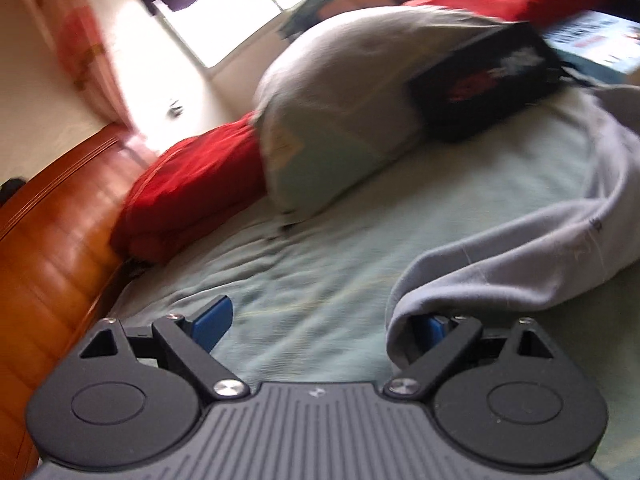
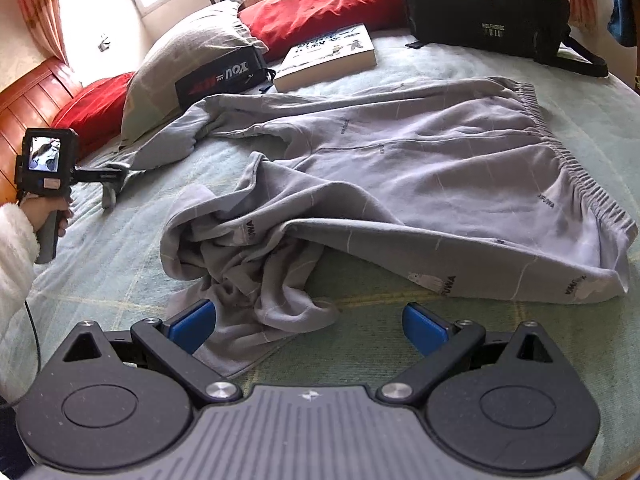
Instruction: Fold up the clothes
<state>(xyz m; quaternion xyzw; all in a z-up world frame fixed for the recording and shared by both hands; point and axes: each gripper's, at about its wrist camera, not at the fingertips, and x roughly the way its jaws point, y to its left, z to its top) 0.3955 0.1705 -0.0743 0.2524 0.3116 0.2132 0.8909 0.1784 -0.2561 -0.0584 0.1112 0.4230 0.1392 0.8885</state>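
Blue fingertips (image 2: 192, 326) of the right gripper (image 2: 308, 326) stand wide open just above a crumpled corner of the grey sweatshirt (image 2: 400, 168), holding nothing. It lies spread on the green bed cover (image 2: 592, 112), its sleeve stretched toward the left gripper (image 1: 324, 322). That gripper is also wide open; the sleeve's cuff (image 1: 416, 300) drapes over one finger, not clamped. Behind are a grey pillow (image 2: 168, 68), a book (image 2: 328, 56) and a black bag (image 2: 484, 4).

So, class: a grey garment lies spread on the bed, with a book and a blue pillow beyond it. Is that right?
Not quite. The pillow beyond the grey garment and book on the bed is red, not blue, as the right wrist view shows.
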